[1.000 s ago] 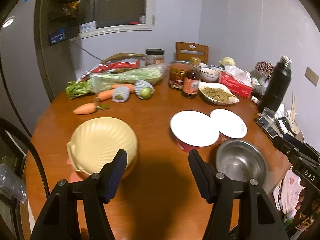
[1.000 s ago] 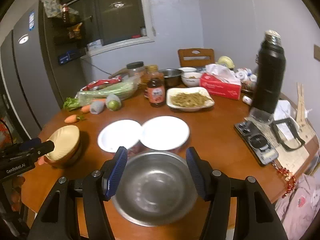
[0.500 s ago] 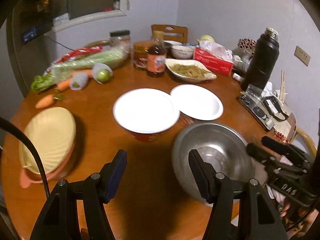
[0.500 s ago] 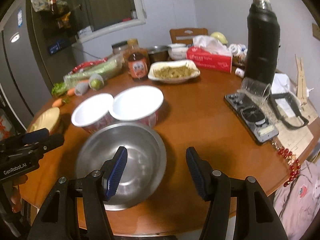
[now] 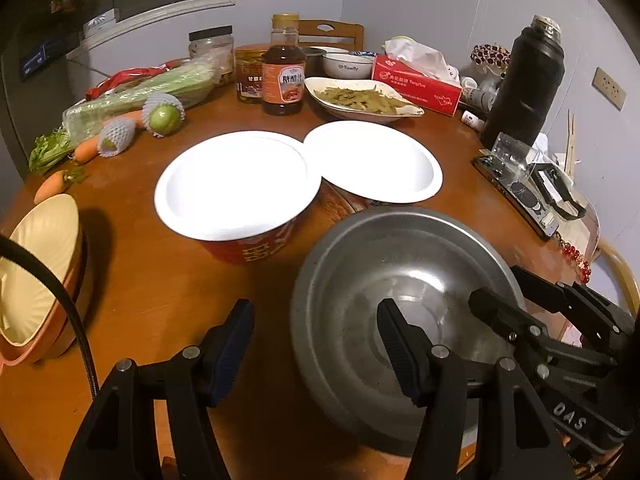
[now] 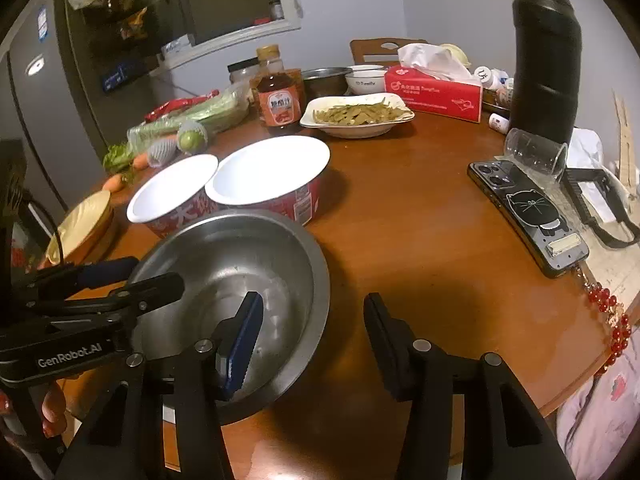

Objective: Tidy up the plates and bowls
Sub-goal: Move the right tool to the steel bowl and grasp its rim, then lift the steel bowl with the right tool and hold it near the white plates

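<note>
A steel bowl sits near the table's front edge. My left gripper is open, its right finger over the bowl's inside and its left finger outside the left rim. My right gripper is open, its left finger inside the bowl and its right finger outside the right rim. Two red bowls with white insides stand side by side behind it; they also show in the right wrist view. A cream shell-shaped bowl on an orange one stands at the left.
A dish of green beans, sauce bottle, jars, tissue box and vegetables crowd the back. A black thermos, a tipped glass, a phone and red beads lie at the right.
Both grippers have closed in on the steel bowl from either side and now straddle its rim. The left gripper swung right, away from the cream bowl.
</note>
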The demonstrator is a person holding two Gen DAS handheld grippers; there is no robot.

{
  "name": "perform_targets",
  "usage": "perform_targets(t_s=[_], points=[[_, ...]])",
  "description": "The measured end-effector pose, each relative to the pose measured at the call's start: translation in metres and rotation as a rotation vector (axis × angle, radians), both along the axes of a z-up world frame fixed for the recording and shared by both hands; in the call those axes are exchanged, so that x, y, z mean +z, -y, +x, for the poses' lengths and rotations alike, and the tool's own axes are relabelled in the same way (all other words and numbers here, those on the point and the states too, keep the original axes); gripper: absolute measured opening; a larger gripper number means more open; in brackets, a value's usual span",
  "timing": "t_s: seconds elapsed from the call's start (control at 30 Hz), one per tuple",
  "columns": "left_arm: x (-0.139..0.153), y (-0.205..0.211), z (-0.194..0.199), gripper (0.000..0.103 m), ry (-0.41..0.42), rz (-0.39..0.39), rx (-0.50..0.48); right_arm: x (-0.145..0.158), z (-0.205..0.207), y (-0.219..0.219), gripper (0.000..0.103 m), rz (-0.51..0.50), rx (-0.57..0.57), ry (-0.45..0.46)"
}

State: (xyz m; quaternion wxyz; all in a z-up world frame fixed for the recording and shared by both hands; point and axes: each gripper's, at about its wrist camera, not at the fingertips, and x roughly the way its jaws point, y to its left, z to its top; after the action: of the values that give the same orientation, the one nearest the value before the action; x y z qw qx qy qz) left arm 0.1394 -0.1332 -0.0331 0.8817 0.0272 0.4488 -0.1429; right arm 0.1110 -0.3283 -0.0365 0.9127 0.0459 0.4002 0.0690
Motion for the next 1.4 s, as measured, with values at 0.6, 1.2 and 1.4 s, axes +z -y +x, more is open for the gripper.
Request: perform_targets(t_s=[0.6,1.2,1.4], points=[[-0.007,-0.012,-0.003,0.032,-0.042,-0.037,0.007,0.004,-0.004,-0.024,0.041,-0.026,0.075,0.012],[0.003,-0.084,-0.037,0.032,-0.025,-0.068,0.114,0.018,-0.030,-0.090,0.041,-0.034,0.236,0.029],[0.000,-0.086,-0.042,0.032,-0.018,-0.047,0.122,0.016,-0.031,-0.098,0.042,-0.052,0.244,0.019]])
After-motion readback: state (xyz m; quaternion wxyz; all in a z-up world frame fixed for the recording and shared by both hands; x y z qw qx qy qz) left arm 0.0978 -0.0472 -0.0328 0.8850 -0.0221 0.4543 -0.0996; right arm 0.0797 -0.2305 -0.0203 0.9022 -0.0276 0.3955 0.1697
